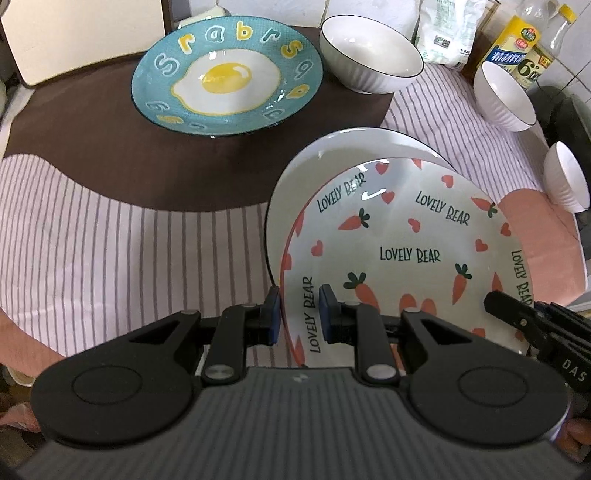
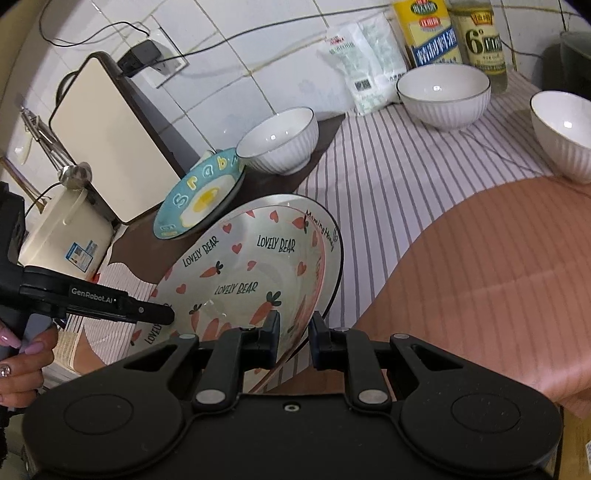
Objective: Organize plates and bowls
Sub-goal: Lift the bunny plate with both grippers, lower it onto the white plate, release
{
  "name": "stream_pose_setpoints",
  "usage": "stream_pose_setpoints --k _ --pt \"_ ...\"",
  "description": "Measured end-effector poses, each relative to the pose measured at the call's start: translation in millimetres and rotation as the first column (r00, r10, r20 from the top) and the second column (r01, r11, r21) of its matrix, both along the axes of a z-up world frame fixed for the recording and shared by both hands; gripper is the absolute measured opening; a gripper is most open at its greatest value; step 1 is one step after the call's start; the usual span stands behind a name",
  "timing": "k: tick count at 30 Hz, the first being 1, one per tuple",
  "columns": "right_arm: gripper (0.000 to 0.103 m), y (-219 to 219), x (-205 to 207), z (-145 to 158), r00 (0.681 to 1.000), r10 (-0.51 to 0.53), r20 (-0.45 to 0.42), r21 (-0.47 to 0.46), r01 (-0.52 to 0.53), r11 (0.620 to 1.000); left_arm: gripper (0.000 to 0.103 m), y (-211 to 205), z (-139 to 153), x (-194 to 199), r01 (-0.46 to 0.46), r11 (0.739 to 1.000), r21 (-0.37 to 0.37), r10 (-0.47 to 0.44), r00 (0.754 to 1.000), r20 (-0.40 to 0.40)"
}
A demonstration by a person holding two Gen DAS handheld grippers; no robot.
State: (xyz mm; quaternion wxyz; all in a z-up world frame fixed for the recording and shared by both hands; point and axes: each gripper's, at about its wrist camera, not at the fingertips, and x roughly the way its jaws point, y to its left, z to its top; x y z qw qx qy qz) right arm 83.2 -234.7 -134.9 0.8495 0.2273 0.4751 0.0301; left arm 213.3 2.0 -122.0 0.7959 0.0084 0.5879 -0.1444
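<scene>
A carrot-and-heart plate (image 1: pixel 406 229) lettered "LOVELY BEAR" is held by both grippers. My left gripper (image 1: pixel 300 314) is shut on its left rim. My right gripper (image 2: pixel 295 332) is shut on the opposite rim and shows as a black finger (image 1: pixel 517 314) in the left wrist view. The carrot plate (image 2: pixel 243 266) hangs tilted over a white black-rimmed plate (image 1: pixel 332 162), (image 2: pixel 332 240); whether they touch I cannot tell. A blue fried-egg plate (image 1: pixel 229 74), (image 2: pixel 199 195) lies farther back. Three white ribbed bowls (image 1: pixel 369 55), (image 1: pixel 502 96), (image 1: pixel 565 177) stand at the back right.
Bottles (image 2: pixel 432 33) and a white bag (image 2: pixel 365 62) line the tiled wall behind the bowls (image 2: pixel 443 96). A cream board (image 2: pixel 110 136) leans at the left by a charger (image 2: pixel 140 55). Striped and pink cloth (image 2: pixel 480 258) covers the table. A hand (image 2: pixel 22 354) holds the left gripper.
</scene>
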Motion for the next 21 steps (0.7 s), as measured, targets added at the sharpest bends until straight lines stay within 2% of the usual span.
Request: stream_pose_setpoints --k 9,13,16,21 --pt "0.021 13.4 12.7 3.4 0.998 0.003 -0.056 -0.086 -0.008 0.996 0.018 -8.3 -0.7 5.4 0.018 0.998 0.064 -0.019 1.000 0.021" --pt "0.021 20.9 19.4 8.7 0.998 0.004 -0.061 -0.147 -0.013 0.989 0.018 -21.0 -1.5 2.2 0.045 0.990 0.136 -0.053 0.997 0.057" --pt "0.021 21.2 23.8 8.7 0.998 0.004 -0.070 -0.152 -0.015 0.988 0.018 -27.4 -2.7 -0.2 0.063 0.982 0.180 -0.078 0.994 0.076" --pt "0.027 29.2 27.5 6.8 0.996 0.039 -0.081 -0.233 -0.057 0.971 0.018 -33.8 -3.3 -4.4 0.088 0.974 0.210 -0.111 0.988 0.103"
